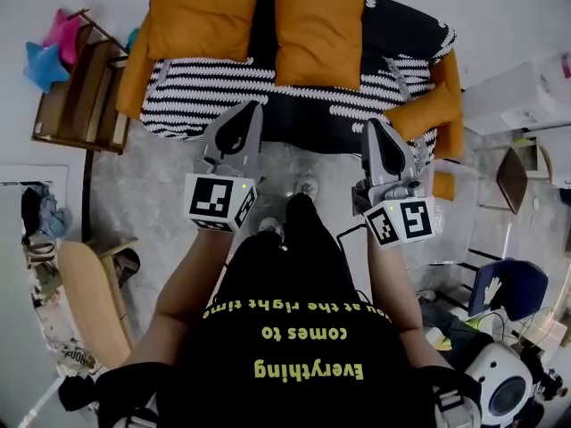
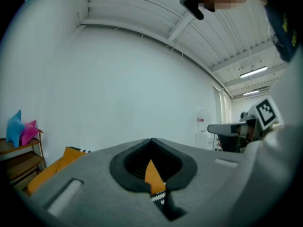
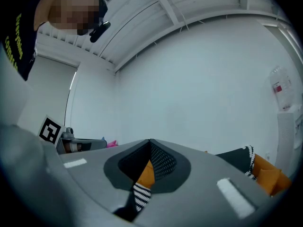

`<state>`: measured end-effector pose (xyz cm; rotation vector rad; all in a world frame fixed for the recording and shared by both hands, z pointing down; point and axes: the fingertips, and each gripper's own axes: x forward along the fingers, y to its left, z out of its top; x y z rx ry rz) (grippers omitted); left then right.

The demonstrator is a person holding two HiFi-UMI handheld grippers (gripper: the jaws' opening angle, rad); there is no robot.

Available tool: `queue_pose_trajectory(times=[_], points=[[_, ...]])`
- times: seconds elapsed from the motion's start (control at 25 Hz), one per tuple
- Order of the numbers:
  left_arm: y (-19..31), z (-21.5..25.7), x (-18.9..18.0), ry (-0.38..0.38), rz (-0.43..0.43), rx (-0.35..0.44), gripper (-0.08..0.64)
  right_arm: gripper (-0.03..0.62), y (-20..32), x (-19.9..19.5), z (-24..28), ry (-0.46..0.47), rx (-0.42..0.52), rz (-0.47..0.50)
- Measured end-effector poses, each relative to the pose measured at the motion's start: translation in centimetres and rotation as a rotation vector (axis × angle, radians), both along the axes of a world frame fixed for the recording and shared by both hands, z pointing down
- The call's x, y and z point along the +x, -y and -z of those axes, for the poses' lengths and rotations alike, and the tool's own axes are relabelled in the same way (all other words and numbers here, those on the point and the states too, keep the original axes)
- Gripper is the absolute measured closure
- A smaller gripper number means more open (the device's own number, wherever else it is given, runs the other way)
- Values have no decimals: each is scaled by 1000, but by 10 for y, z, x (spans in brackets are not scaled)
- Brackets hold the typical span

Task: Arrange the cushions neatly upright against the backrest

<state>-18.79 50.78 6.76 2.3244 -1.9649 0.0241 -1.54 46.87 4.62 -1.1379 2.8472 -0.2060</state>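
A sofa (image 1: 268, 87) with a black-and-white striped cover and orange arms stands ahead of me. Two large orange cushions (image 1: 202, 21) (image 1: 318, 30) stand upright side by side against its backrest. A smaller orange cushion (image 1: 423, 111) lies tilted on the seat by the right arm. My left gripper (image 1: 252, 107) and right gripper (image 1: 370, 125) hover in front of the seat edge, both shut and holding nothing. In the left gripper view the shut jaws (image 2: 151, 141) show only a sliver of orange cushion (image 2: 152, 174) behind them. The right gripper view shows the same, with its jaws (image 3: 150, 142) pressed together.
A wooden shelf (image 1: 80, 96) with pink and blue star-shaped cushions (image 1: 53, 47) stands left of the sofa. A skateboard (image 1: 94, 301) lies on the floor at the left. Boxes (image 1: 522, 92), a blue chair (image 1: 508, 288) and clutter fill the right side.
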Motion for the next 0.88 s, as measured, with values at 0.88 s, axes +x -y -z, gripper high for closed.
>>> queue_pose_trajectory(times=[0.88], points=[[213,1,-38,15,80,23,561,581,222,-28,2,6,13,61]])
